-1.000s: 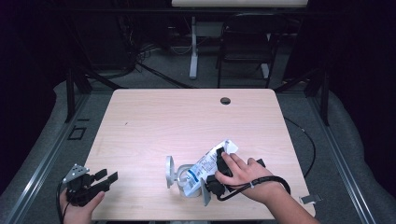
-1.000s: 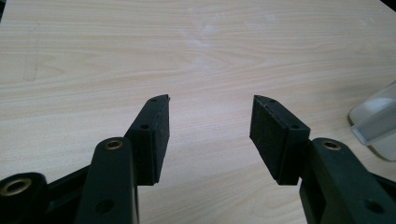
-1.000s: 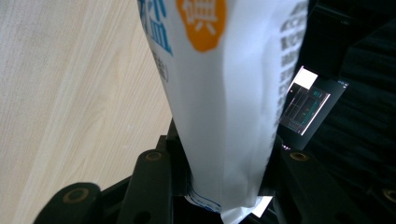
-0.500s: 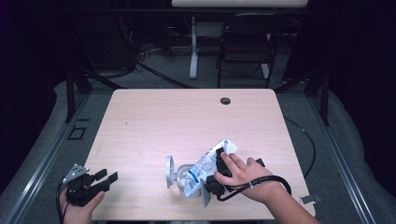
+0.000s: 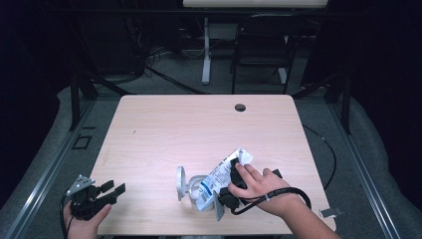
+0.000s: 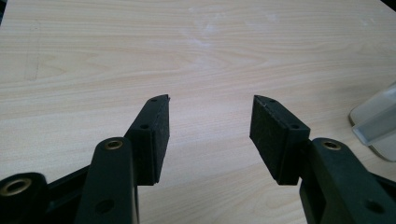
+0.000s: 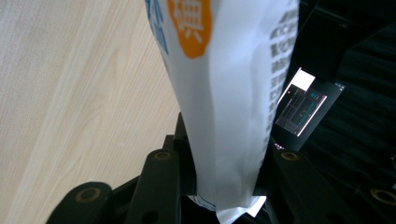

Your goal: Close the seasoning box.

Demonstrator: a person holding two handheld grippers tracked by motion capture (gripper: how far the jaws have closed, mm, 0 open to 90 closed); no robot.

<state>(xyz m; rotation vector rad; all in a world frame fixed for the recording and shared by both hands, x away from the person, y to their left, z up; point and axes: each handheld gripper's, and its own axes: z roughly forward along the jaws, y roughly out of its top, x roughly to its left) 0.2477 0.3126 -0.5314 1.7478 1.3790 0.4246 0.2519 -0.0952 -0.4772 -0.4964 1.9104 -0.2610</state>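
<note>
High view: a pale wooden counter (image 5: pixel 164 134) in a dark room. Near its front edge, right of centre, the right claw (image 5: pixel 230 184) grips a white printed pouch (image 5: pixel 221 177) that lies tilted, its top corner pointing away and to the right. The pouch's lower end hangs over a clear plastic container (image 5: pixel 191 185) with a round lid standing open beside it. The jaws have just been closing, and the pouch sits between them.

Right claw view: the pouch (image 7: pixel 224 102) rises between the two black jaws, which pinch its lower part from both sides; blue print and an orange patch show on it.

At the front left corner, the left claw (image 5: pixel 112 189) rests apart from everything, jaws wide with nothing between them. In the left claw view, bare wood lies ahead and the container's edge (image 6: pixel 376 123) shows at far right.

To do this step well, the grip should probably stay firm but gentle on the pouch, keeping its lower end over the container; the idle left claw could steady the container so it does not slide.
</note>
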